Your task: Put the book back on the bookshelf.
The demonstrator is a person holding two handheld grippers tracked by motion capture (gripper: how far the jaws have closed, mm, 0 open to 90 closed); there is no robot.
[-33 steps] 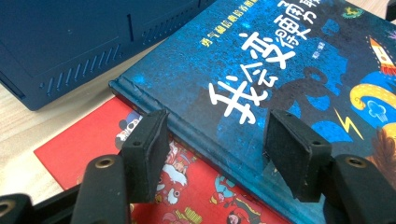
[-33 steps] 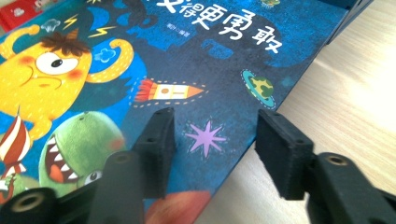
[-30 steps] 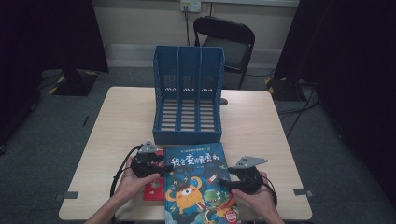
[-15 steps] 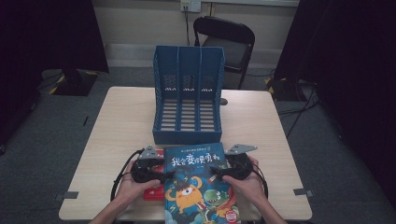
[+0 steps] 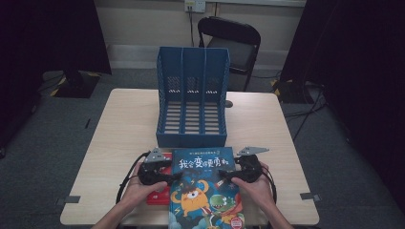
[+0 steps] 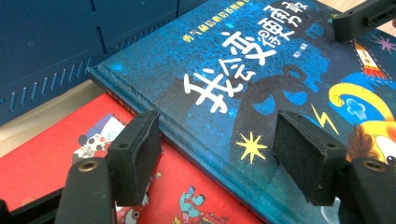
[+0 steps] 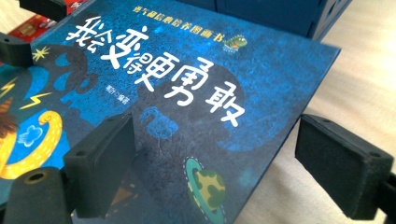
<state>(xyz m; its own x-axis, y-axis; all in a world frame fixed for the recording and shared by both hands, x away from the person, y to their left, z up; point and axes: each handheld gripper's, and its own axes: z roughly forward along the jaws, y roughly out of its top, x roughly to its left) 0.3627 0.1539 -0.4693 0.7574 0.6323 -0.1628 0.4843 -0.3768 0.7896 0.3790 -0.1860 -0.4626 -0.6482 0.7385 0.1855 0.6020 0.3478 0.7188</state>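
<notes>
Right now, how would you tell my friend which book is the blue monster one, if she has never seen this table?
Find the tall blue file rack in the middle of the wooden table. Just in front of it, at the near edge, lie two picture books between the left claw and right claw. The blue book is the top one, with white writing and an orange monster, partly covering the red book.

I see bare surface (image 5: 129,124) left of the blue file rack (image 5: 192,95) and more to its right, free for passing. The rack stands just beyond the blue book (image 5: 205,191), walling off the way forward (its three slots stand open at the front). My left hand-held gripper (image 6: 215,149) straddles the blue book's edge, one jaw over the red book (image 6: 56,158). The right hand-held gripper (image 7: 215,163) straddles the opposite edge, with bare surface outside it.
</notes>
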